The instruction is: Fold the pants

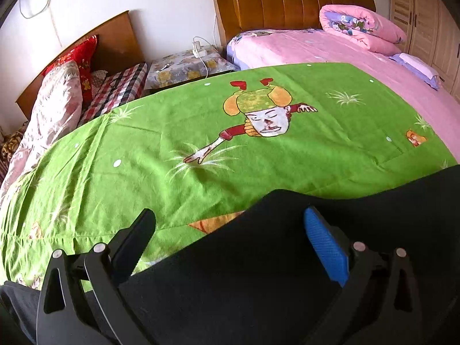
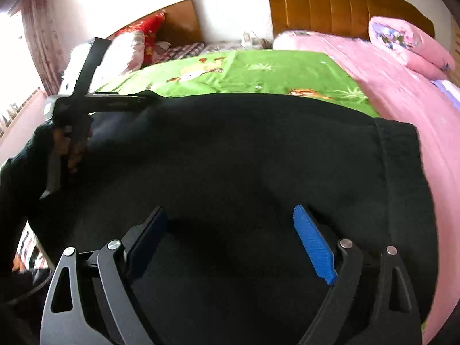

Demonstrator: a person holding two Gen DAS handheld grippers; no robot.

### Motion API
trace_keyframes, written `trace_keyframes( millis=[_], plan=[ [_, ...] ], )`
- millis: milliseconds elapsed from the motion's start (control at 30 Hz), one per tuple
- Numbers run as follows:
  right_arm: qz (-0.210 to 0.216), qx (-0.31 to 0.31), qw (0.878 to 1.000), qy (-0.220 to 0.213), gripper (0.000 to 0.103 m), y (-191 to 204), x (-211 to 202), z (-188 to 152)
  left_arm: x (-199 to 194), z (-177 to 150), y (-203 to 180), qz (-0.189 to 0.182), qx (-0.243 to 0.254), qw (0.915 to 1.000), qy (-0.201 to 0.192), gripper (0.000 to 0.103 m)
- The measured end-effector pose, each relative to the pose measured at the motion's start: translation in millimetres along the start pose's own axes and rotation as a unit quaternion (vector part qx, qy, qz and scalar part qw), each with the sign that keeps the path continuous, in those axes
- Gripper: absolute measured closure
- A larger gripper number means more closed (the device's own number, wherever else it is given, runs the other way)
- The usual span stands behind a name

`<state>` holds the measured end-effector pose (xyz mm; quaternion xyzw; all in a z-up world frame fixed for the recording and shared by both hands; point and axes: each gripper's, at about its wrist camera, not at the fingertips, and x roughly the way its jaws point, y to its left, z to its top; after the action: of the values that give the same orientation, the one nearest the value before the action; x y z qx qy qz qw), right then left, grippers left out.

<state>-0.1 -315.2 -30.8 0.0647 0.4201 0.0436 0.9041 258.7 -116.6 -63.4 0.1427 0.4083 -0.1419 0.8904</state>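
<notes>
The black pants [image 2: 244, 155] lie spread flat on a green cartoon-print sheet [image 1: 172, 132], with the ribbed waistband [image 2: 402, 166] at the right. In the left wrist view the pants [image 1: 258, 258] fill the lower right. My left gripper [image 1: 230, 218] is open and empty, hovering over the pants' far edge; it also shows in the right wrist view [image 2: 115, 102] at the pants' left end. My right gripper [image 2: 230, 215] is open and empty, just above the middle of the pants.
A pink bed [image 1: 330, 51] with a rolled pink quilt [image 1: 359, 26] lies to the right. A second bed with pillows [image 1: 57, 97] is at the left. A covered nightstand [image 1: 187, 66] stands between them. Wardrobe doors [image 1: 425, 23] are at far right.
</notes>
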Motion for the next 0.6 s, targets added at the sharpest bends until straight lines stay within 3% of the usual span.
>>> trace_keyframes(
  millis=[133,200,367,600],
  plan=[
    [-0.017,-0.002,0.999,-0.032,0.015,10,-26,-10,0,0,0,-0.001,-0.001,1.0,0.0,0.001],
    [-0.033,-0.008,0.999,-0.007,0.015,8,-19,-18,0,0,0,-0.003,-0.002,1.0,0.0,0.001],
    [-0.034,-0.022,0.999,-0.018,0.015,3,-31,-33,0,-1,1,-0.006,-0.005,1.0,0.001,0.001],
    [-0.066,-0.035,0.997,-0.028,0.015,13,-50,-40,-13,-5,6,-0.015,-0.01,0.9998,-0.003,0.002]
  ],
)
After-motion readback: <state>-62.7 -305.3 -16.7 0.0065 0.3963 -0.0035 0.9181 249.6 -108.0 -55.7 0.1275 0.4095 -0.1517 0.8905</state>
